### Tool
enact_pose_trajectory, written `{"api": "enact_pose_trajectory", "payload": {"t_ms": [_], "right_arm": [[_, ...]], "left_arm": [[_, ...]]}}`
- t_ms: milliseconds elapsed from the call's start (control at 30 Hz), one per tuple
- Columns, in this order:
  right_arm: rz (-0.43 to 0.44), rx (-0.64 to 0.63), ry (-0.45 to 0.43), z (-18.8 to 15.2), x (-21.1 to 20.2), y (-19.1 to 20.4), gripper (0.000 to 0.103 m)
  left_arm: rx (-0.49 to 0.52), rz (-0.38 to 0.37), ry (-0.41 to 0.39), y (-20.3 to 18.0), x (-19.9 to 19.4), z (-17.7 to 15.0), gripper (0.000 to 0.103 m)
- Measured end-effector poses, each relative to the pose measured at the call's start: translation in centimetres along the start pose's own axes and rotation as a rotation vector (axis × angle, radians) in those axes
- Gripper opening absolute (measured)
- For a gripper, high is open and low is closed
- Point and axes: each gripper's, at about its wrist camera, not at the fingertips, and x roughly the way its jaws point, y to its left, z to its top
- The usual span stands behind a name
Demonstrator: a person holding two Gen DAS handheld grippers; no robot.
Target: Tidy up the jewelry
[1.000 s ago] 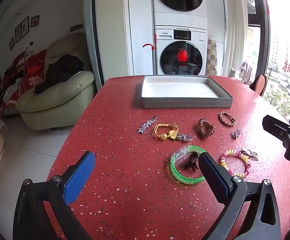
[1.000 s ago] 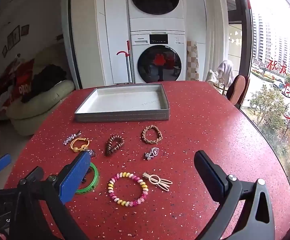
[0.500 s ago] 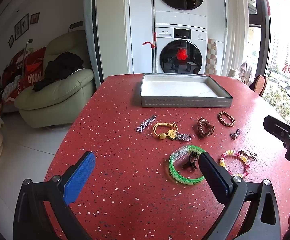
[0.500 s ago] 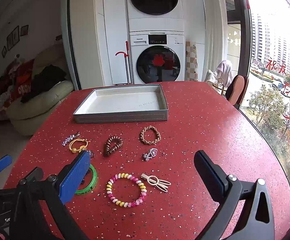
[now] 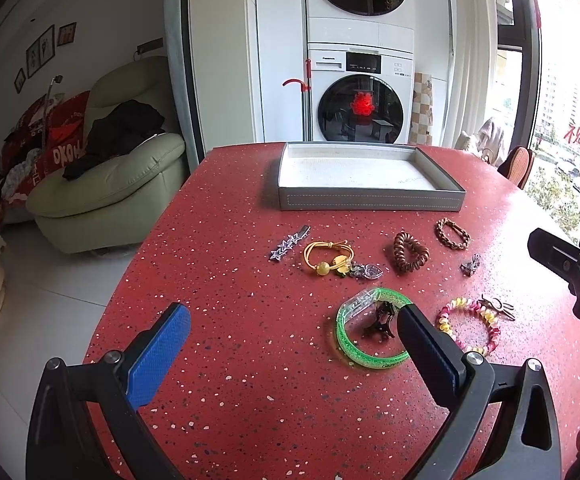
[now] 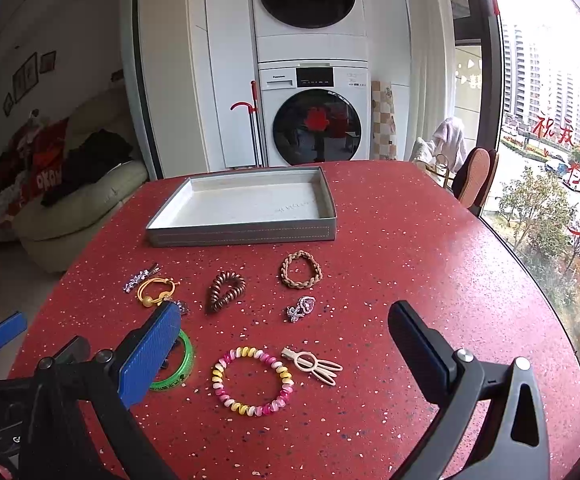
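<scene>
Our left gripper (image 5: 290, 344) hangs over the near edge of the red table (image 5: 226, 216) with its jaws wide apart, holding nothing and touching nothing. In its view the right finger crosses in front of the green bangle (image 5: 369, 332); we cannot tell whether they touch. Our right gripper (image 6: 286, 344) is likewise spread wide and empty, raised above the jewelry, with the pastel coil bracelet (image 6: 252, 380) and the cream clip (image 6: 313, 365) showing between its fingers.

The grey tray (image 6: 242, 234) sits at the far side of the table, its long axis running left to right, and nothing lies in it.

All the jewelry is on the bare table in front of the tray. Nearest the tray are the star clip (image 5: 288, 243), lying on a diagonal, the yellow cord bracelet (image 5: 327, 258), the brown coil tie (image 5: 409, 252) and the braided bracelet (image 5: 452, 234). A small silver charm (image 6: 301, 308) lies just nearer than the braided one. A dark claw clip (image 5: 379, 320) rests inside the green bangle. The cream clip points its prongs right, just beside the pastel coil bracelet.
</scene>
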Motion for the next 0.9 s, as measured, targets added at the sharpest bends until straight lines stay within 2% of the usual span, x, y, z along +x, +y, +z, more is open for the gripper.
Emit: {"api": "enact_pose_trajectory", "payload": {"t_ms": [900], "right_arm": [[0.000, 0.000, -0.001, 0.00, 0.00, 0.08, 0.103]], "left_arm": [[-0.002, -0.003, 0.008, -0.05, 0.19, -0.09, 0.103]]}}
